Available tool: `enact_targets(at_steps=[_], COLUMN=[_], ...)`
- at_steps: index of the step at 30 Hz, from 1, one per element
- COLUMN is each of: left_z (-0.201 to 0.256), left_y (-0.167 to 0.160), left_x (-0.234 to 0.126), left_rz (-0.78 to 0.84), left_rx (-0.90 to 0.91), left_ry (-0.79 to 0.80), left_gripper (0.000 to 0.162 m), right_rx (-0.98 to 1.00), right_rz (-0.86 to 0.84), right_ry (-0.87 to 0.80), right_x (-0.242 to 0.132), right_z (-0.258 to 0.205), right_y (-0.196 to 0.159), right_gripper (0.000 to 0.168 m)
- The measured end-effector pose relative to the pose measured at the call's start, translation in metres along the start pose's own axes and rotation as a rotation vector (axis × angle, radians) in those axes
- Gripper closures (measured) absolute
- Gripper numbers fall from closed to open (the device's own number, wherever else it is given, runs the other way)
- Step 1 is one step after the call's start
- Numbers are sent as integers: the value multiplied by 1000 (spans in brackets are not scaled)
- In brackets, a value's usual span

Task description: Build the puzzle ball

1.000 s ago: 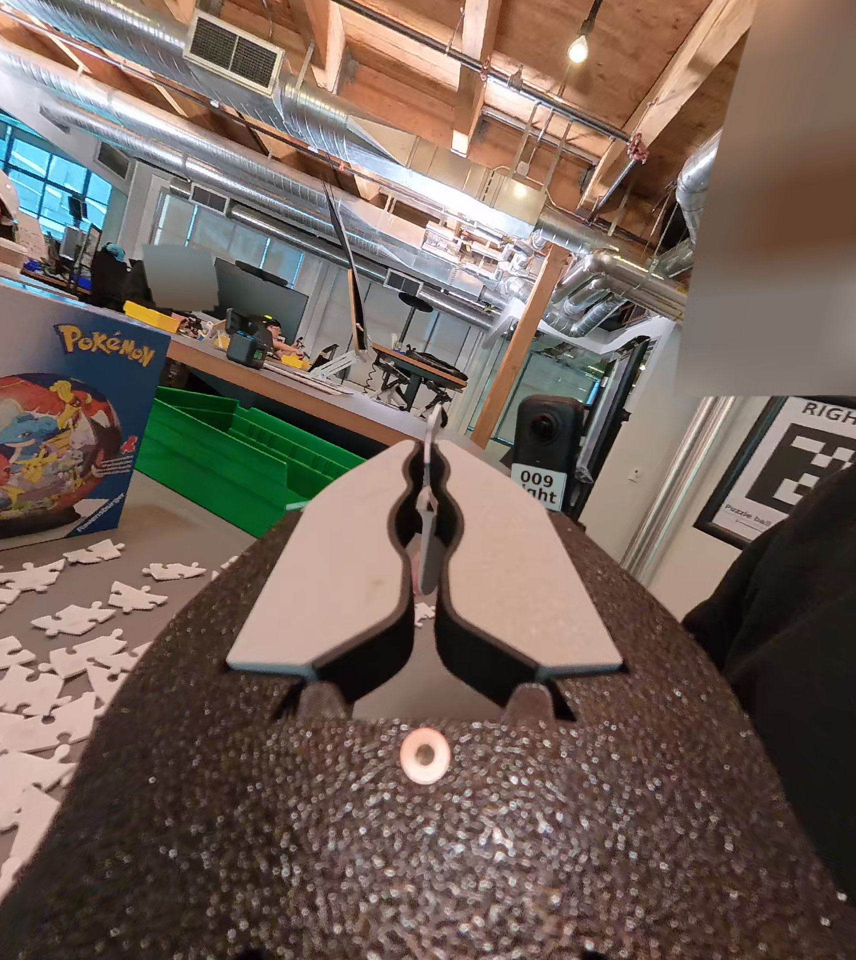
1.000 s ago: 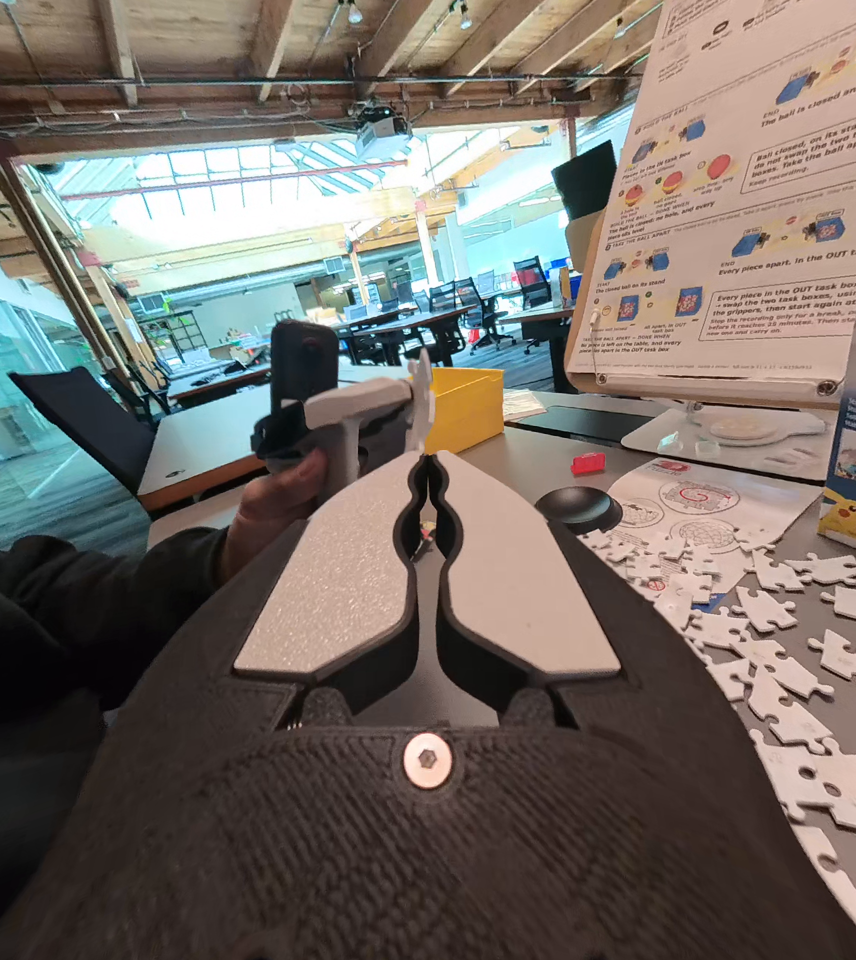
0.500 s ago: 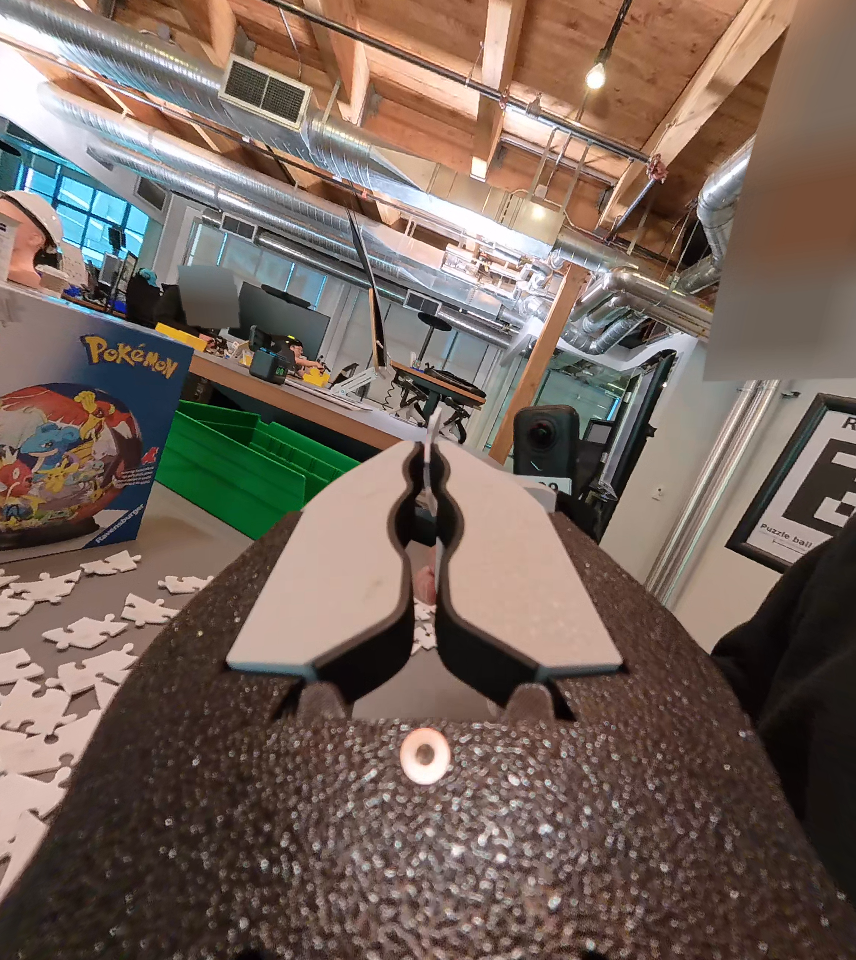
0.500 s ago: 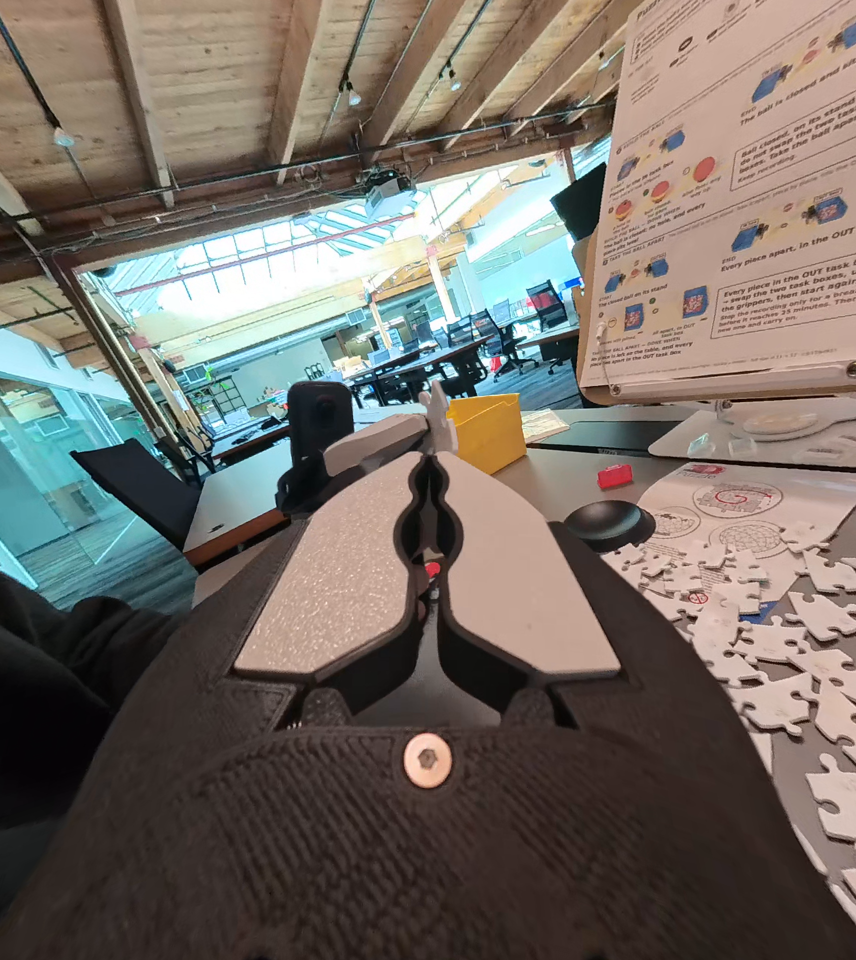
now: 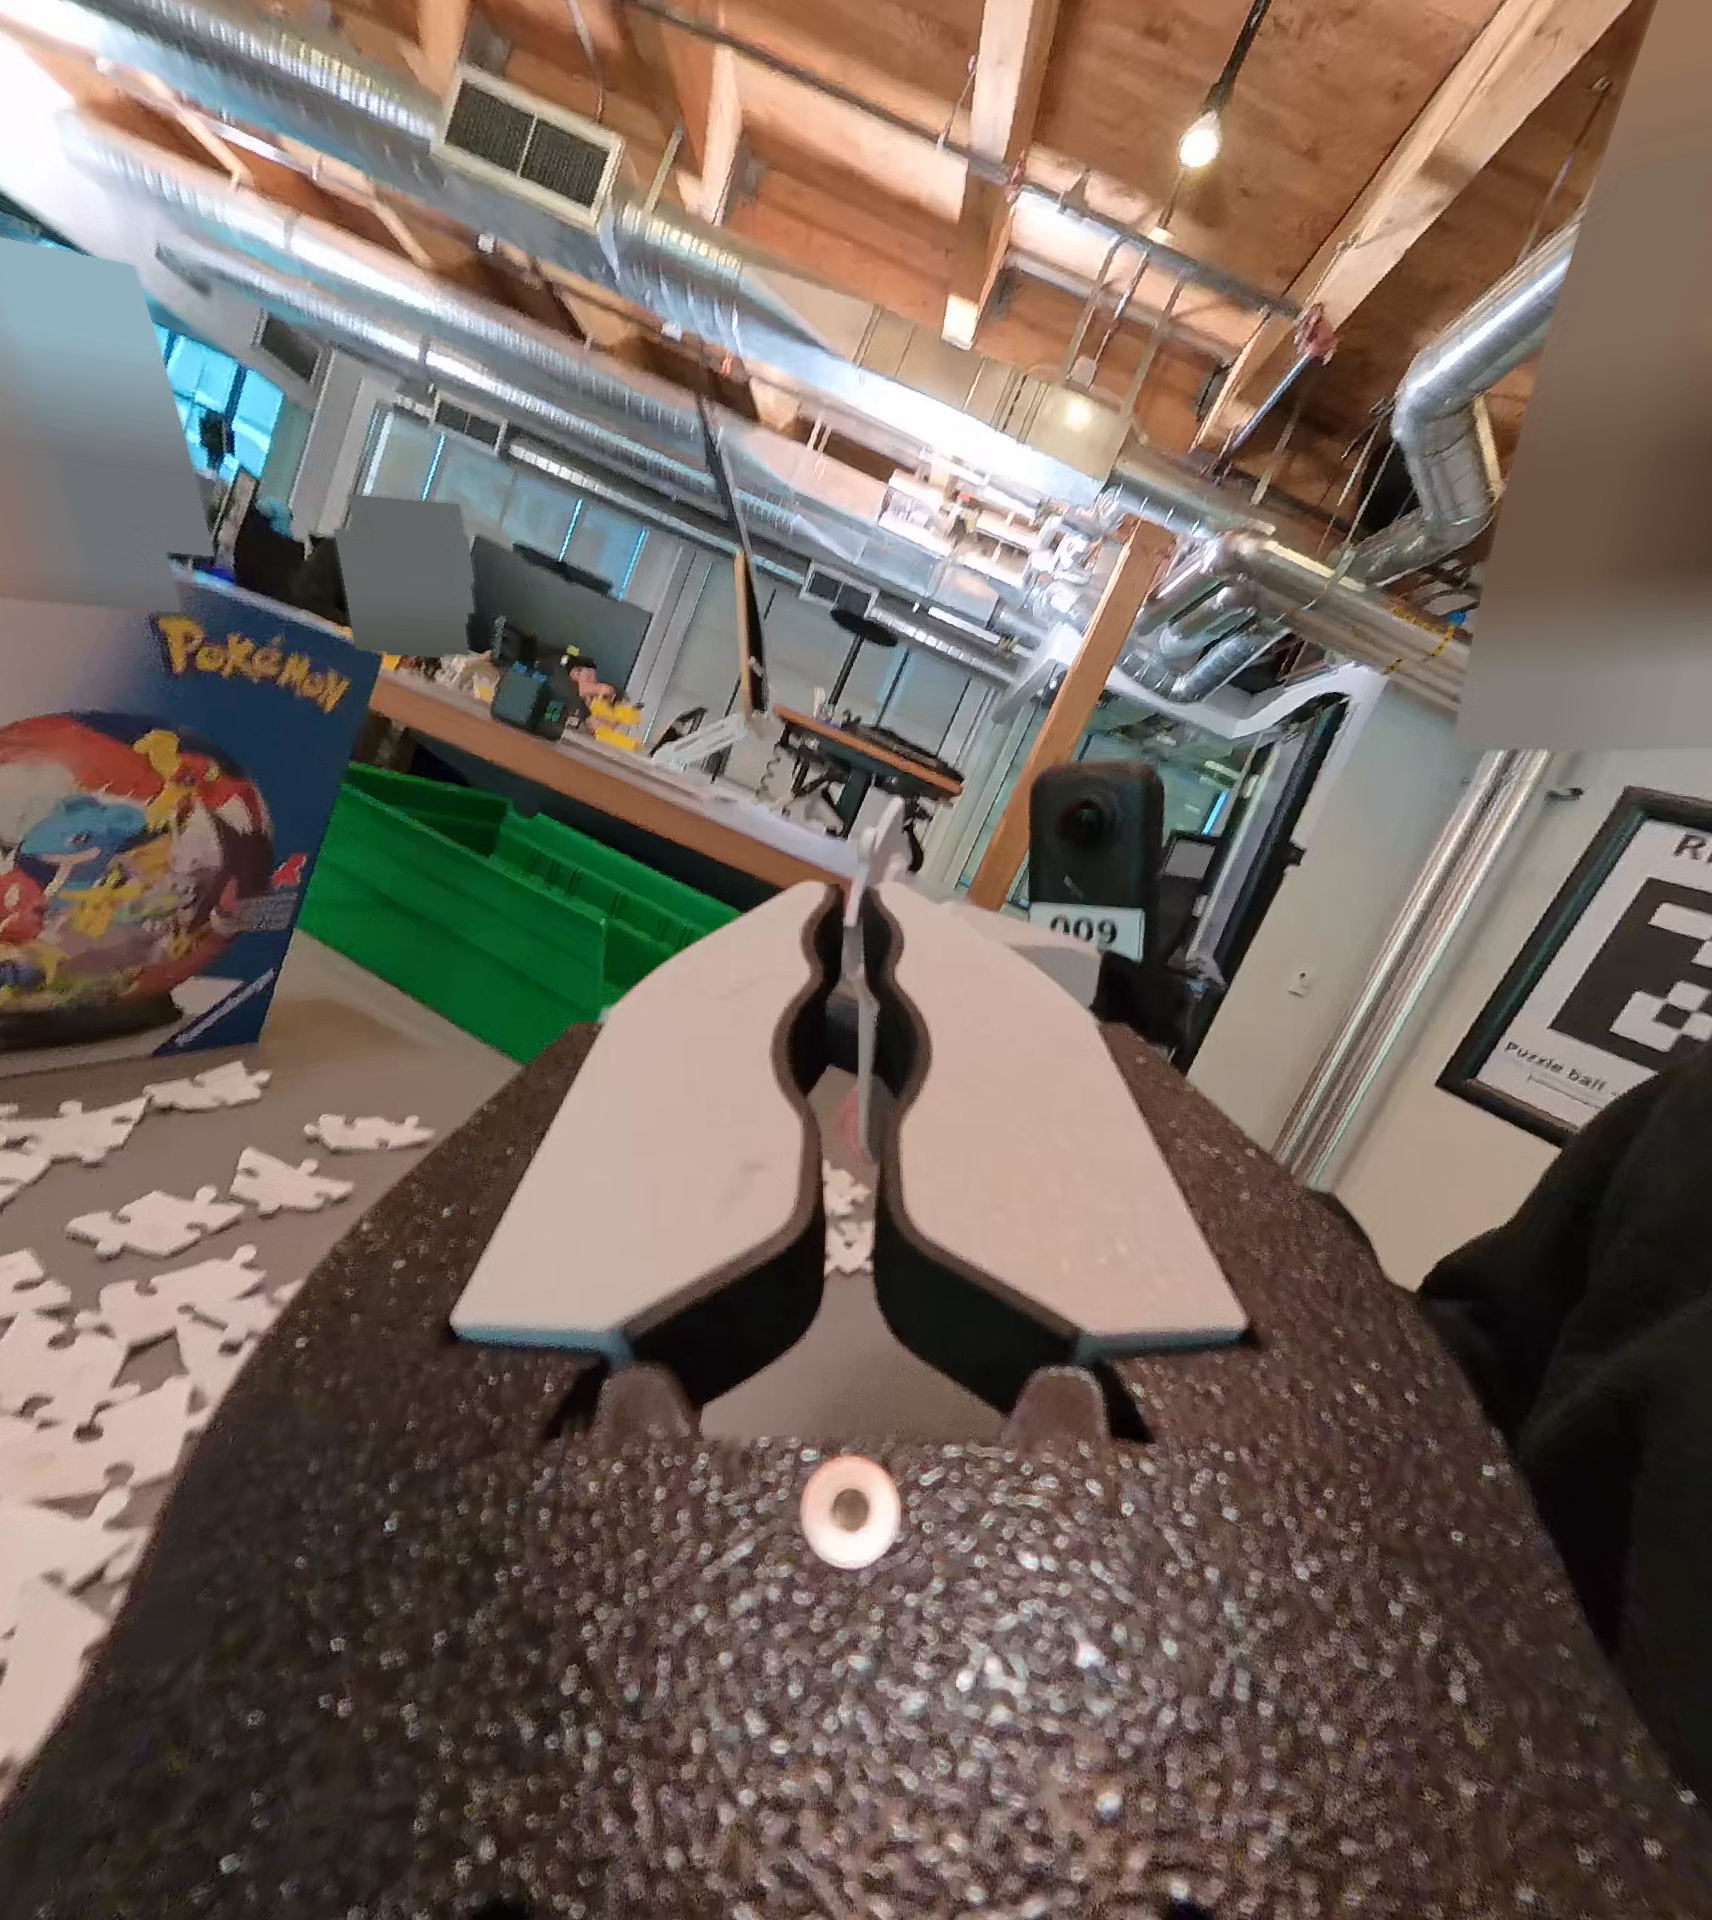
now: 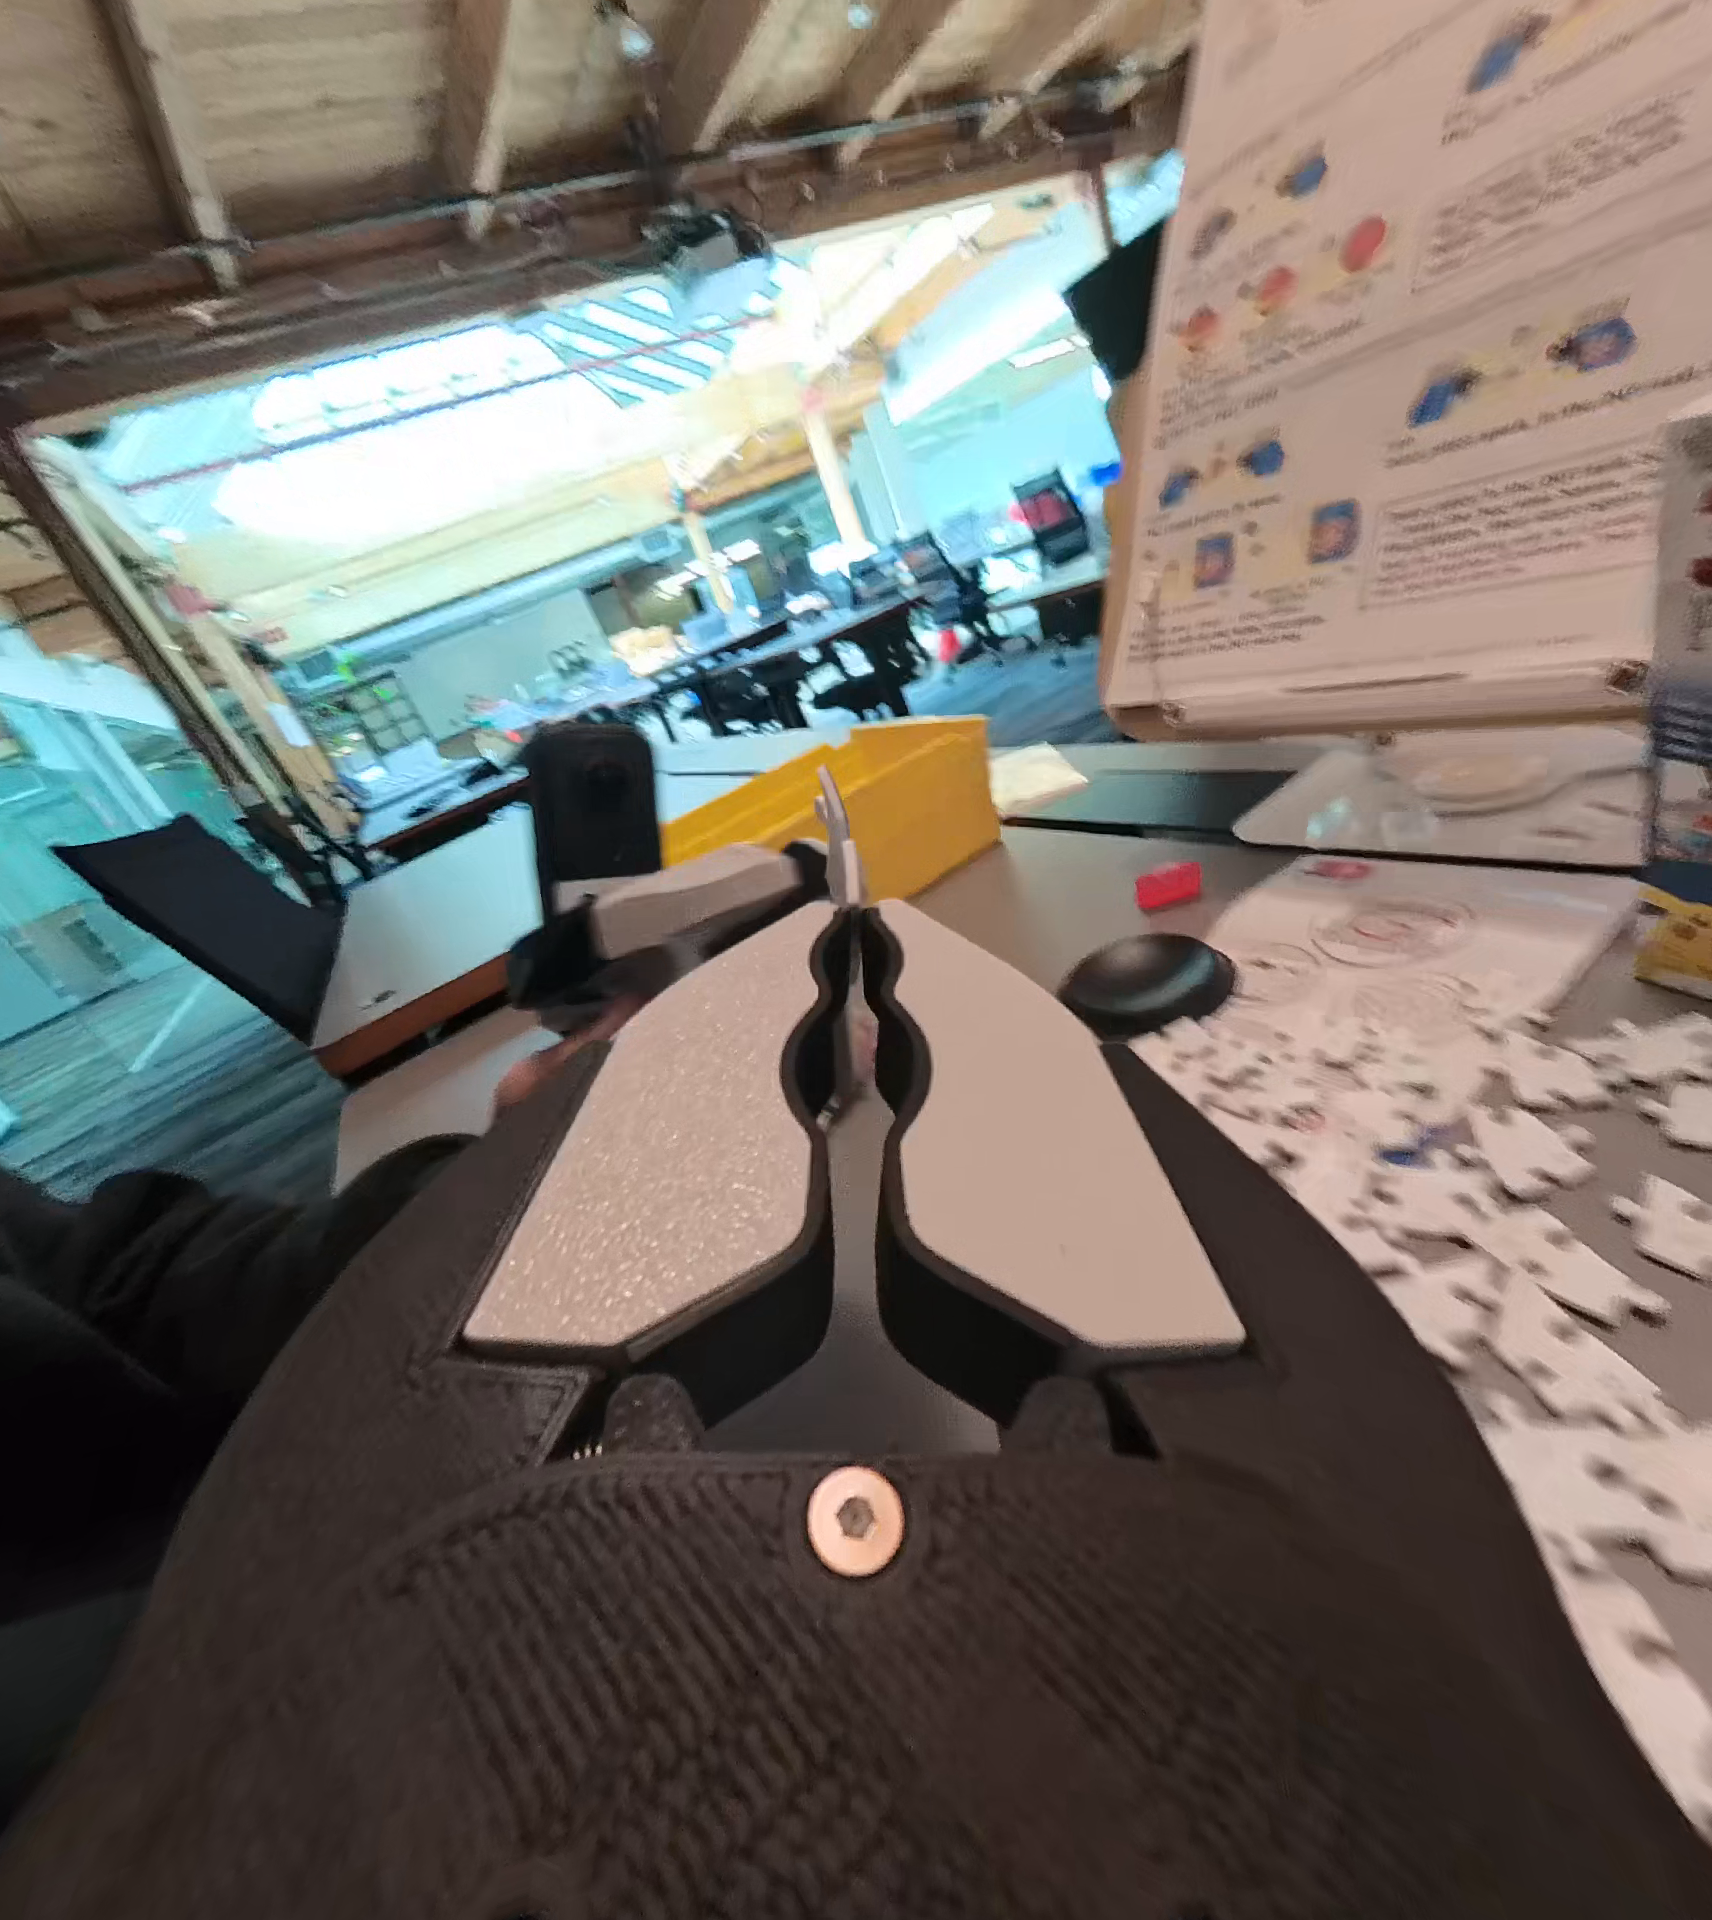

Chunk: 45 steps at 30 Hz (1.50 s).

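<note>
My left gripper (image 5: 857, 914) is shut on a thin white puzzle piece (image 5: 871, 847), seen edge-on and sticking up past the fingertips. My right gripper (image 6: 852, 914) is shut on a white puzzle piece (image 6: 836, 831), also edge-on. Both grippers are held above the table, tip to tip. The left gripper's fingers (image 6: 686, 904) lie just left of my right tips, and the right gripper's camera (image 5: 1091, 831) shows behind the left tips. I cannot tell whether the two pieces touch. Loose white pieces (image 5: 156, 1216) lie on the grey table and also show in the right wrist view (image 6: 1517, 1122).
The puzzle box (image 5: 104, 862) stands at the table's left, with green bins (image 5: 478, 883) behind it. A black round stand (image 6: 1148, 977), a printed sheet (image 6: 1403, 935), a small red object (image 6: 1169, 885), a yellow bin (image 6: 893, 810) and an instruction board (image 6: 1403, 416) are also there. A dark sleeve (image 5: 1662, 1351) is close by.
The two grippers have come closer together and now meet tip to tip. The right wrist view is blurred by motion. Both stay shut on their pieces.
</note>
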<state>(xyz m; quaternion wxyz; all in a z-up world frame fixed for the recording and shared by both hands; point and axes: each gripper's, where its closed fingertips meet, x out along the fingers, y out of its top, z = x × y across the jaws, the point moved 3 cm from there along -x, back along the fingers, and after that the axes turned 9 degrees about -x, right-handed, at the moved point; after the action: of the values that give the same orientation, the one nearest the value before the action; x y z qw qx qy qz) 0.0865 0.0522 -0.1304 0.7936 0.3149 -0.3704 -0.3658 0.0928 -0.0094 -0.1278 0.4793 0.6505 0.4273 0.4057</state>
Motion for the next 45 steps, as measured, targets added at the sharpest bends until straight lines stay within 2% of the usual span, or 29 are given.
enact_targets(at_steps=[3,5,9,11,15,18,23,28,36,39,41,43,45], left_z=[-16,-25,-32,-34,-37,-36,-35,-30,-21,-19,-30,-46,-71], left_y=[-3,-3,5,8,16,17,14,27,84,127,161,192,208], left_x=[-8,-16,-29,-35,-54,-69,-93,-115,-162,-199,-243,-288,-320], left_rz=[-67,-125,-165,-179,-134,-97,-136,-132,-102,-113,-182,-277,-390], left_rx=[96,220,371,373,347,326,342,367,433,479,526,595,571], left_ry=[147,245,348,373,403,421,477,520,677,843,1084,1299,1372], left_gripper=[137,130,136,138,137,137,137,137,134,136,137,131,128], right_rx=[-13,22,131,250,322,362,433,404,296,248,191,53,-90], right_rz=[-185,-344,-787,-905,-1030,-1074,-1104,-1098,-1071,-1042,-1017,-961,-878], right_ry=[-239,-362,-381,-369,-430,-480,-511,-575,-629,-646,-657,-664,-625], right_x=[-24,-41,-48,-44,-36,-36,-38,-41,-39,-42,-44,-42,-36], right_z=[65,117,191,214,245,259,267,271,267,258,245,230,207], right_y=[-3,-1,-19,-30,-51,-65,-79,-82,-82,-78,-74,-67,-62], right_gripper=[166,166,166,166,166,166,166,164,134,123,117,110,100])
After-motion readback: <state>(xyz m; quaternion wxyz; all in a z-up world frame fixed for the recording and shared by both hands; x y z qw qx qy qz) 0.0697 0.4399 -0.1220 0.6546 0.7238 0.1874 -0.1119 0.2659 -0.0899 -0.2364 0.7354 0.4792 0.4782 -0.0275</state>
